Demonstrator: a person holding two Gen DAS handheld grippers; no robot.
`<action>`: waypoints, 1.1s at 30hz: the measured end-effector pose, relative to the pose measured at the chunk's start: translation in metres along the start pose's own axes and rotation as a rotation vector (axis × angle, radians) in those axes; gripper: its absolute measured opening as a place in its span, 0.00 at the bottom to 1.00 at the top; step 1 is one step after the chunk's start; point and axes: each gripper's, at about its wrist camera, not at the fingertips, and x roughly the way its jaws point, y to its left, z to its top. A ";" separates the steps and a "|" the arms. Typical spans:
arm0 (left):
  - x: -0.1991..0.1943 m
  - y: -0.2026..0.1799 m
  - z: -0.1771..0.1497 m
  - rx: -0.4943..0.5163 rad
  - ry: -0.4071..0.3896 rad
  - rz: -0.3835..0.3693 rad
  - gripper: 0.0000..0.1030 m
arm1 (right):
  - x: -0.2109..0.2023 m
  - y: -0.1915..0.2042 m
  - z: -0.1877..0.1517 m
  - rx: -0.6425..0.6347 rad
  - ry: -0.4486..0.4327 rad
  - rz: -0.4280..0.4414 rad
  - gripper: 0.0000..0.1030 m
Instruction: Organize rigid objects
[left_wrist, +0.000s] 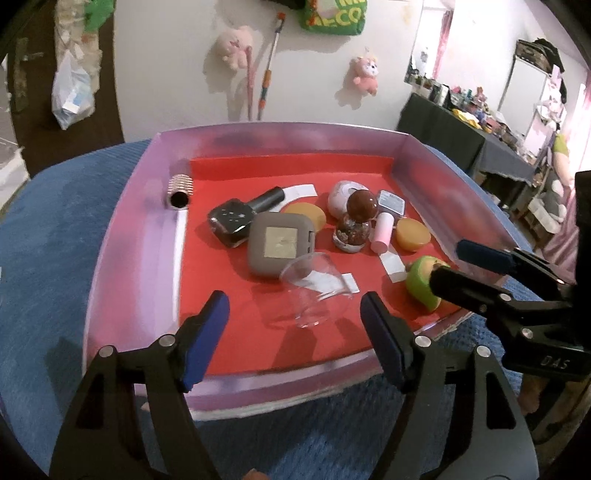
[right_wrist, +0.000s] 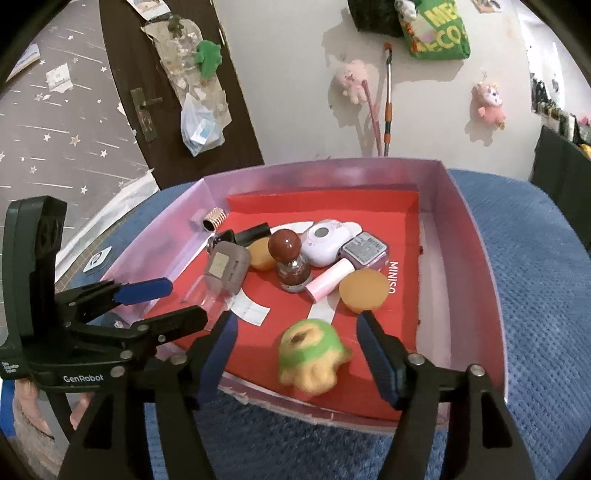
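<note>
A pink box with a red floor (left_wrist: 221, 332) (right_wrist: 399, 221) holds many small objects. A clear plastic cup (left_wrist: 314, 291) lies on its side near the front, just ahead of my open left gripper (left_wrist: 295, 332). A green and yellow toy (right_wrist: 314, 354) (left_wrist: 424, 284) lies between the fingers of my open right gripper (right_wrist: 295, 354), blurred. Further in are a grey square case (left_wrist: 280, 243) (right_wrist: 227, 267), a black bottle (left_wrist: 240, 214), a brown-capped globe bottle (left_wrist: 354, 225) (right_wrist: 291, 262), two orange discs (left_wrist: 412, 234) (right_wrist: 364, 290), a pink tube (right_wrist: 328, 282), and a white device (right_wrist: 321, 240).
The box sits on a blue textured cloth (left_wrist: 44, 240) (right_wrist: 535, 295). A ribbed metal cylinder (left_wrist: 181, 192) lies in the far left corner. The left gripper (right_wrist: 147, 306) shows in the right wrist view. A cluttered dark table (left_wrist: 461, 125) stands at the right.
</note>
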 end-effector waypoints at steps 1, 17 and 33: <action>-0.003 -0.001 -0.002 0.004 -0.011 0.018 0.70 | -0.002 0.002 -0.001 -0.004 -0.009 -0.013 0.69; -0.021 -0.012 -0.019 0.050 -0.084 0.112 0.87 | -0.029 0.012 -0.024 0.013 -0.103 -0.125 0.86; -0.013 -0.004 -0.025 0.006 -0.058 0.093 0.92 | -0.021 0.013 -0.031 0.003 -0.071 -0.162 0.90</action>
